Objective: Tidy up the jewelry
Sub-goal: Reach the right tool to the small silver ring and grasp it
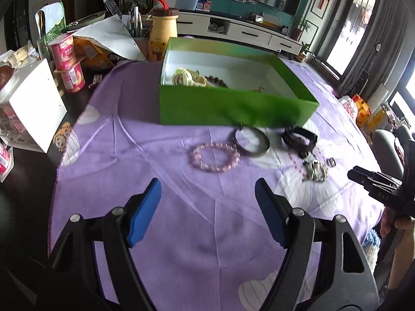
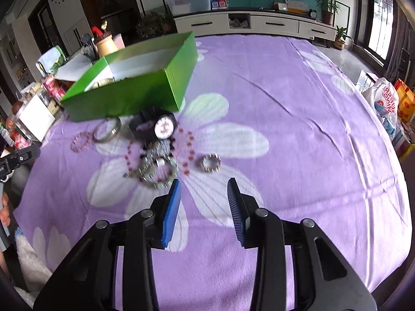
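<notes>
Silver ring (image 2: pixel 211 163) is lying at twelve o'clock just beyond the right gripper (image 2: pixel 203 185), jaws standing wide and empty, nearer than the left.

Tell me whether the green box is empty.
Not empty. The green box is open-topped, and the left wrist view shows a pale bracelet and dark beads already lying inside it.
</notes>
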Available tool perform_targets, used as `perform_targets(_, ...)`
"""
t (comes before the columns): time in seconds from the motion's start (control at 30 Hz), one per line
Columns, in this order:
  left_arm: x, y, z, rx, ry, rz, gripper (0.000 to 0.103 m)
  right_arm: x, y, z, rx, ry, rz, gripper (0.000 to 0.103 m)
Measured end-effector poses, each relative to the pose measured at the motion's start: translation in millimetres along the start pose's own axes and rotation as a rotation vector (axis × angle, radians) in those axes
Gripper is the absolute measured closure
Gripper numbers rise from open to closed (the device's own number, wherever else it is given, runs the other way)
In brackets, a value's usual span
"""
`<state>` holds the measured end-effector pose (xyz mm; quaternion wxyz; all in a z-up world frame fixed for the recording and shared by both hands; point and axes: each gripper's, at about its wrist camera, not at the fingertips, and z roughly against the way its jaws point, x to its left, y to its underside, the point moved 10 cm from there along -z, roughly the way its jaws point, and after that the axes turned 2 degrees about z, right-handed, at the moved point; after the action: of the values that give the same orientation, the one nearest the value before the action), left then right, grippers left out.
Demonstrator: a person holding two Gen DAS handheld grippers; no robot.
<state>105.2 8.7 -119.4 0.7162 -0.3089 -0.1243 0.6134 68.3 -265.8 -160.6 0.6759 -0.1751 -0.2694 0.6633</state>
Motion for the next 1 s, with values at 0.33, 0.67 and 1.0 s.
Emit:
perform_targets(0.33,-4.2,18.0,-17.6,0.052,0.007,0.002,0.027,-6.1,6.6,-24.4,-0.001,0.036,0.016,0.065)
perform_targets(0.67,-6.4,8.2,-30.9,0.062,0.009,-0.007,0.027,-4.4,-17.7,-44.6,-0.038,0.071,0.087,0.076)
perform_targets(1.0,-31.0,-9.7,-49.4,0.051,0.026,-0.091,0.027,-6.9,-29.9,-21.4,-0.11,0.02,0.021,0.083)
